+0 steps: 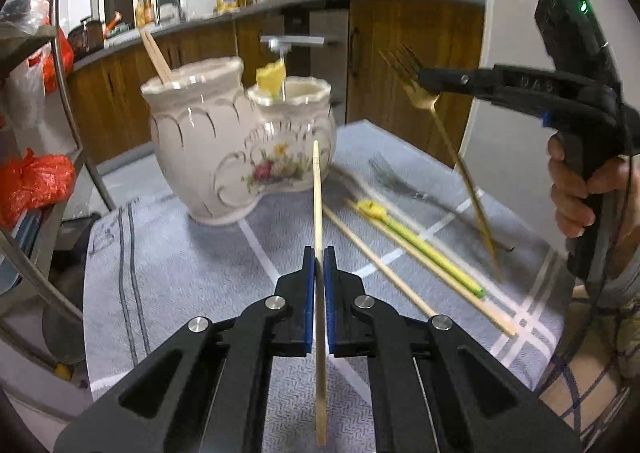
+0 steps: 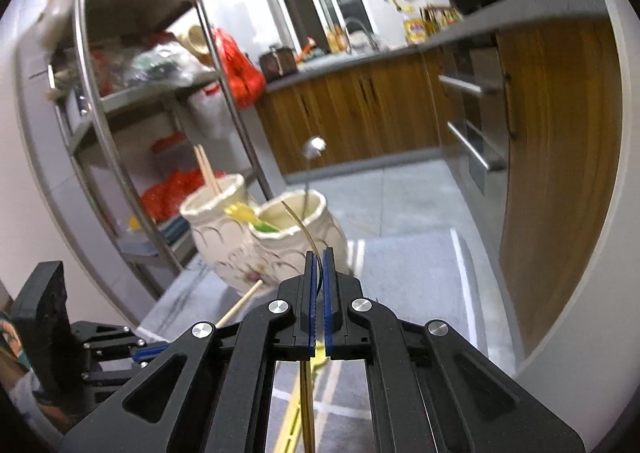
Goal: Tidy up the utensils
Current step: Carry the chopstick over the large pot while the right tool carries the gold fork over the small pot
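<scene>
— Left gripper [image 1: 319,257]?
— Clamped on a single wooden chopstick [image 1: 318,189], held upright between the blue pads [image 1: 309,293], tip aimed toward the ceramic twin-pot utensil holder [image 1: 236,145].
— Right gripper [image 2: 319,259]?
— Closed on a gold fork [image 1: 408,71] just below its tines, handle hanging down toward the grey towel [image 1: 180,253].
— Holder contents?
— Two chopsticks [image 1: 154,53] in the taller pot; yellow-topped utensil [image 1: 272,79] in the lower pot.
— Left on the towel?
— Silver fork [image 1: 396,183], yellow-green utensil [image 1: 424,245], two loose chopsticks [image 1: 376,259], all lying right of the holder, near one another.
</scene>
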Tool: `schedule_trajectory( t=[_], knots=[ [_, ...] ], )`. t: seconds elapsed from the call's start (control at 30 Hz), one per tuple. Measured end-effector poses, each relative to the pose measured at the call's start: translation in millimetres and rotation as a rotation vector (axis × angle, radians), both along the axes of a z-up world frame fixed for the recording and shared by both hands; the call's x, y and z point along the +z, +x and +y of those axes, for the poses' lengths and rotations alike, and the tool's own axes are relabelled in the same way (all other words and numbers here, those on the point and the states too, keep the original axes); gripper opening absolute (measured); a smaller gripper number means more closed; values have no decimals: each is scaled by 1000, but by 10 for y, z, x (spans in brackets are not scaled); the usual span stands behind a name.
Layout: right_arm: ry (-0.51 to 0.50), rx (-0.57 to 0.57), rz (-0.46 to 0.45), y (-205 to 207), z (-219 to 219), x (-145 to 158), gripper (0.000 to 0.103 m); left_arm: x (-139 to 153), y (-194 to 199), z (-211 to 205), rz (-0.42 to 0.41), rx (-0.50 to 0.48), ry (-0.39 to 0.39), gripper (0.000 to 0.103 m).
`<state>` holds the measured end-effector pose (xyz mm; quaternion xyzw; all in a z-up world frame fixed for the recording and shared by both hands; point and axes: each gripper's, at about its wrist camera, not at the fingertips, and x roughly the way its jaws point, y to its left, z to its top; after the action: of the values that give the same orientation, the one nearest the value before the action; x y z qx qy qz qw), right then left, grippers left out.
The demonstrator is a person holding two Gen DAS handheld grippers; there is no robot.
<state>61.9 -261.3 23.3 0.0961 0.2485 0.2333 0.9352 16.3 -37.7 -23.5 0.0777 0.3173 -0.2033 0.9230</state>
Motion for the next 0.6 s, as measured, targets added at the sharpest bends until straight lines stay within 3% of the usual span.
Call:
schedule_trajectory(
  t=[0.27, 0.4, 0.6],
  knots=[
    [-25, -40, -209, -275, 63, 206, 3, 187, -260, 205, -197, 9, -62, 4],
    [-47, -70, -309, -384, 104, 266, 3, 242, -298, 255, -257, 26, -117, 4],
    [-44, -108, -347, -338, 120, 377, 3, 398, -233, 389, -311, 58, -207, 4]
  ],
)
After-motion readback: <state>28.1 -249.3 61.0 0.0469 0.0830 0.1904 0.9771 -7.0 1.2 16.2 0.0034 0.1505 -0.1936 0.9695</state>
